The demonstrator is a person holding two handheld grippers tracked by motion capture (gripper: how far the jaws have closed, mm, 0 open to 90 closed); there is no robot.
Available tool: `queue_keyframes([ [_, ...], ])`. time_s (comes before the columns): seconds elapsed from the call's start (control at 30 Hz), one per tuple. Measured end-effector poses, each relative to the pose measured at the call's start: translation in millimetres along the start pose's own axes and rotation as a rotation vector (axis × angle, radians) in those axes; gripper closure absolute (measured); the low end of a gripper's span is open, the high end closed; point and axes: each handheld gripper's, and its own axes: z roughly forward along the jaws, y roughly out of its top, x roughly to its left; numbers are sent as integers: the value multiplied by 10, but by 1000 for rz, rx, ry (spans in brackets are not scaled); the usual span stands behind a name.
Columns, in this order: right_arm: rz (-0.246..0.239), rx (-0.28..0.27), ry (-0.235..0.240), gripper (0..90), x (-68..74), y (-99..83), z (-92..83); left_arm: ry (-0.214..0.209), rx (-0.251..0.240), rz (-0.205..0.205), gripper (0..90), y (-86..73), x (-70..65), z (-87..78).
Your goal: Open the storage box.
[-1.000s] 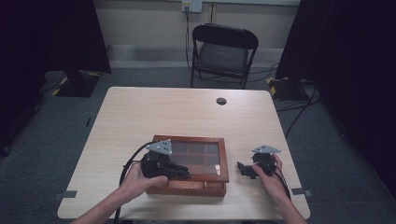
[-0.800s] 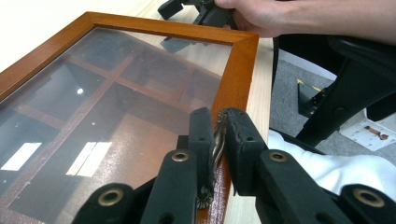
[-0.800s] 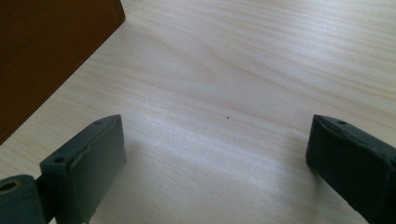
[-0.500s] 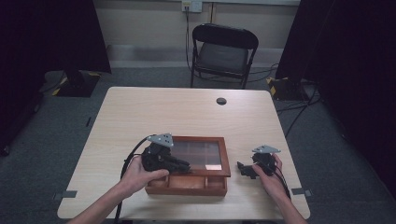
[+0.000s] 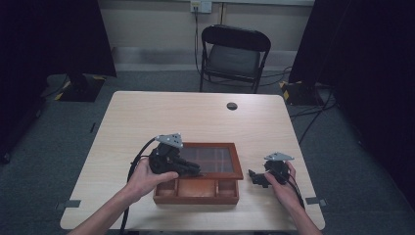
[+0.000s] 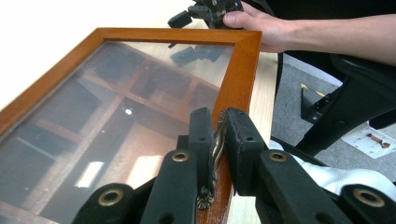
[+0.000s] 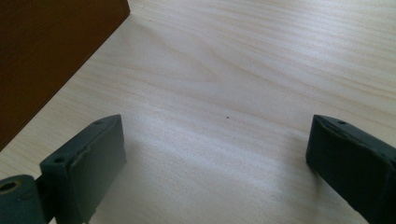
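Note:
A wooden box (image 5: 195, 192) with a glass-paned lid (image 5: 210, 159) sits near the table's front edge. The lid is raised at its front, and the box's front compartments show beneath it. My left gripper (image 5: 193, 170) is shut on the small metal latch (image 6: 215, 149) on the lid's front rail (image 6: 238, 79), and through the glass I see dividers. My right gripper (image 5: 255, 177) rests on the table just right of the box. It is open, with bare tabletop between its jaws (image 7: 215, 158) and the box's side wall (image 7: 46, 56) to its left.
A small black round object (image 5: 232, 105) lies near the table's far edge. A black folding chair (image 5: 234, 54) stands behind the table. The light wooden tabletop (image 5: 147, 122) stretches beyond and left of the box.
My left gripper has lifted the lid's front edge up and back, exposing the box's front compartments. The right gripper has stayed in place.

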Motion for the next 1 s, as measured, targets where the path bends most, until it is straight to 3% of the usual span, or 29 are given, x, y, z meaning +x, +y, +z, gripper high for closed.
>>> queue_keyframes([
  [0.27, 0, 0, 0, 38, 0, 0, 0, 12, 31, -1, 812, 55, -6, -10],
  [0.47, 0, 1, 0, 37, -1, 1, 1, 9, 8, 3, 813, 91, 12, -30],
  [0.9, -1, 0, 0, 35, -3, 1, 4, 19, 44, 8, 814, 223, 31, -77],
  [1.0, -2, 0, 0, 35, -3, 1, 4, 10, 18, -2, 815, 227, 47, -74],
])
